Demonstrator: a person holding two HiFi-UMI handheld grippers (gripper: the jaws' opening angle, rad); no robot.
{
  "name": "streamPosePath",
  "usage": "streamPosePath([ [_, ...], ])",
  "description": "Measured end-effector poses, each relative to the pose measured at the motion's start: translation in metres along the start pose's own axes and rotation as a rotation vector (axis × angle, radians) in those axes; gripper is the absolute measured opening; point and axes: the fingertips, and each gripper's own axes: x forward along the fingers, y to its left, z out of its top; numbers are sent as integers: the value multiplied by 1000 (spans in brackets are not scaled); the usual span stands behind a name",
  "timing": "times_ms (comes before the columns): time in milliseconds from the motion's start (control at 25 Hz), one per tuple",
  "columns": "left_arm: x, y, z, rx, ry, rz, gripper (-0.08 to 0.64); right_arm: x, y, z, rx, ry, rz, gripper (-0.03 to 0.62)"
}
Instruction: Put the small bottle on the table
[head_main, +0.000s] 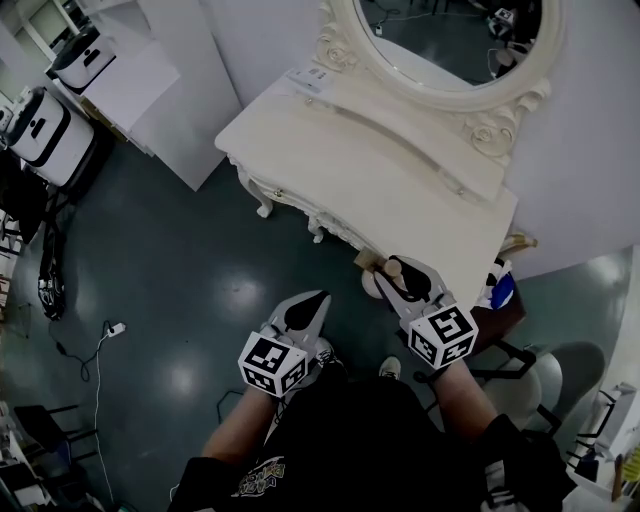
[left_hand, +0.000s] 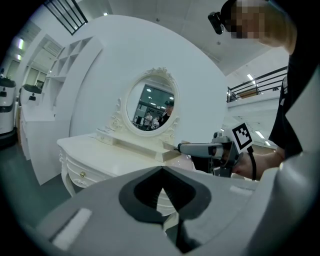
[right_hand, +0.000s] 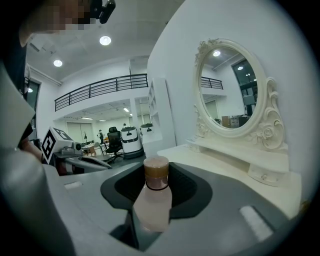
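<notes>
Partly hidden small bottle (right_hand: 152, 200) (base unseen)

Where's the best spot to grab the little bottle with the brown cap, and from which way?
Grip the small bottle on its round body, below the narrow neck, from its two sides. The body is its widest part, so there is most surface to press on, and the brown cap stays free. The right tongs hold it so now.

Cream dressing table (head_main: 350, 160); oval mirror (head_main: 452, 40) atop
</notes>
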Motion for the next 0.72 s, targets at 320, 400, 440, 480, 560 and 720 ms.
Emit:
streamPosePath([
  [320,-25,56,8,11,-4,-12,0,52,29,8,0,-3,-14,170],
  [400,-31,65,11,10,-9,-9,0,60,36,10,0,-4,-13,170],
  [440,-34,69,12,9,-11,-7,0,64,39,11,1,-3,-11,170],
  [480,-36,72,13,7,-15,-5,0,67,41,11,1,-1,-9,170],
  [560,-41,77,16,5,-22,-3,0,73,47,13,0,1,-3,170],
  [720,-50,84,20,-1,-31,0,0,80,59,19,-7,1,5,170],
])
